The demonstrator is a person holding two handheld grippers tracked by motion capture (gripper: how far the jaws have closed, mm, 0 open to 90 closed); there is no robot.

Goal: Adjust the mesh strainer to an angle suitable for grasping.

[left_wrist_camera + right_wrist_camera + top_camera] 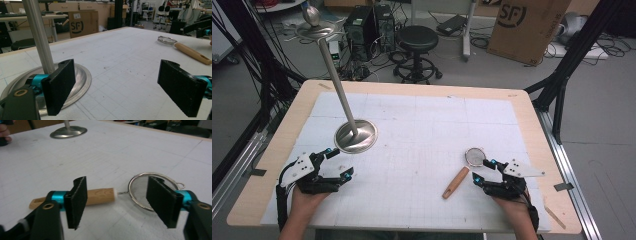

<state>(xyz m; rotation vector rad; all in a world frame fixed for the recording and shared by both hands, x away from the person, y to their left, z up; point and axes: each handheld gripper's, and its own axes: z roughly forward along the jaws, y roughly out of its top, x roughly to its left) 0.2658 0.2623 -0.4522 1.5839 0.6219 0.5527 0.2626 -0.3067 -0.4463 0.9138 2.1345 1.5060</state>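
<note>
Just ahead of the right gripper (117,205), a strainer (140,192) lies flat on the tabletop (422,125), its wooden handle behind one finger and its mesh ring behind the other; these fingers stand apart, gripping nothing. Beside the left gripper (117,92), fingers also spread wide and empty, stands a metal stand (40,45).

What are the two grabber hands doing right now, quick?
Left gripper: open, holding nothing, beside the round silver metal stand base.
Right gripper: open, holding nothing, next to the small wire-mesh strainer with a wooden handle.
</note>
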